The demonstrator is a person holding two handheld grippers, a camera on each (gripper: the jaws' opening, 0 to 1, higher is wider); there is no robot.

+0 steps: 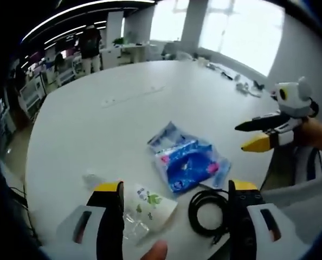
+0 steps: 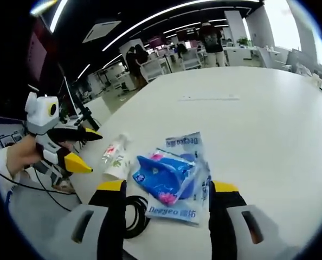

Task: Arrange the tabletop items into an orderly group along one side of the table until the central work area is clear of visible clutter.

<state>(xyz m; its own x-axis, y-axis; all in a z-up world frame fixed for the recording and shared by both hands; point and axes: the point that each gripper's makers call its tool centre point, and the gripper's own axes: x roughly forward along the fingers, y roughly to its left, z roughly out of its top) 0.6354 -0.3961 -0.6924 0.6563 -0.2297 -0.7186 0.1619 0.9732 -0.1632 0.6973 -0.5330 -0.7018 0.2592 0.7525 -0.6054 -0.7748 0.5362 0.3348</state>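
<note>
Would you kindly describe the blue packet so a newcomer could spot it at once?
On the white table, near the edge, three items lie together. The blue packet sits between a pale wrapper and a coiled black cable. It alone is bright blue with pink marks.

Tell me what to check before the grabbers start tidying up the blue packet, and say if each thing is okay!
1. Left gripper open: ok, jaws wide apart, holding nothing.
2. Right gripper open: ok, jaws apart, holding nothing.
3. Blue packet reachable: ok, it lies flat ahead of both grippers.
4. Packet free of neighbours: not ok, the black cable and the small clear packet lie right beside it.
5. Space to group things along the table edge: ok, bare surface nearby.
6. Cable untangled: cannot tell.
</note>
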